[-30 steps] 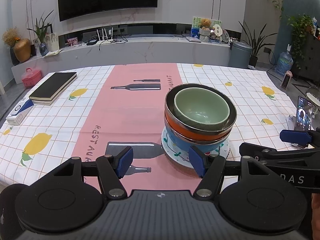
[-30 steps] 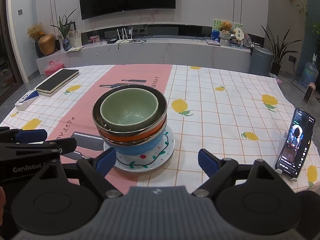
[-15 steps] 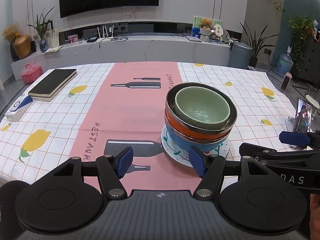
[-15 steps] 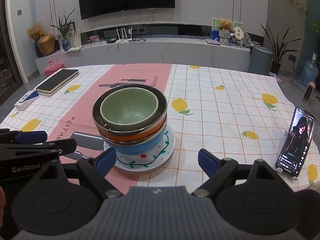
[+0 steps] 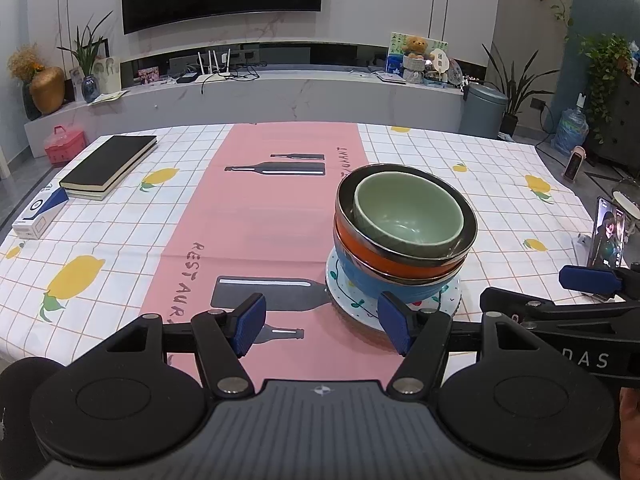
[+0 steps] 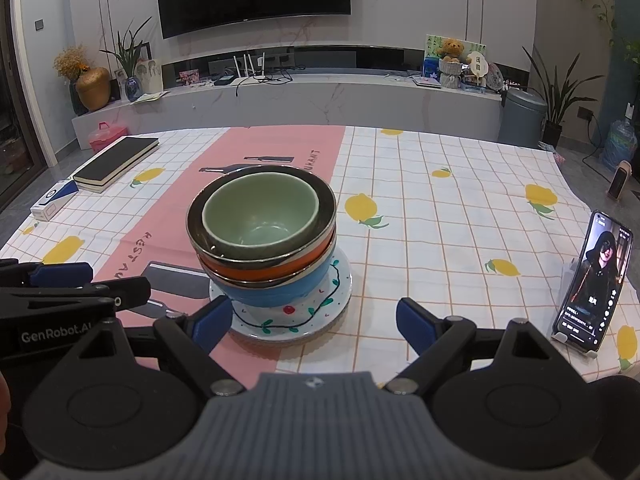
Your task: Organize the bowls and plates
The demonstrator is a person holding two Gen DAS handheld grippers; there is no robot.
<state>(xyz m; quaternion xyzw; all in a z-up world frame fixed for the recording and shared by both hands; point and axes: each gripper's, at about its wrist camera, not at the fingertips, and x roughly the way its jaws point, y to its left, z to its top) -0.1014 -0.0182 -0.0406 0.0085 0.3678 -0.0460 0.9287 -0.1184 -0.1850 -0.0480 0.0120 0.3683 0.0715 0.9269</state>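
A stack stands on the table: a green bowl (image 5: pixel 408 216) (image 6: pixel 260 216) sits in an orange bowl with a metal rim (image 5: pixel 396 262) (image 6: pixel 264 270), on a blue bowl (image 5: pixel 372 284) (image 6: pixel 276 294), on a white patterned plate (image 5: pixel 356 308) (image 6: pixel 288 320). My left gripper (image 5: pixel 322 324) is open and empty, just in front of the stack and to its left. My right gripper (image 6: pixel 314 326) is open and empty, just in front of the plate's near edge. Each gripper shows at the side of the other's view.
A phone on a stand (image 6: pixel 592 280) (image 5: pixel 606 232) is at the table's right. A black book (image 5: pixel 108 166) (image 6: pixel 116 162) and a blue-white box (image 5: pixel 38 212) (image 6: pixel 54 202) lie at the far left. The tablecloth (image 5: pixel 256 220) has a pink middle strip.
Both views have shifted very slightly; the stack and both grippers hold nearly the same places. Both grippers stay open.
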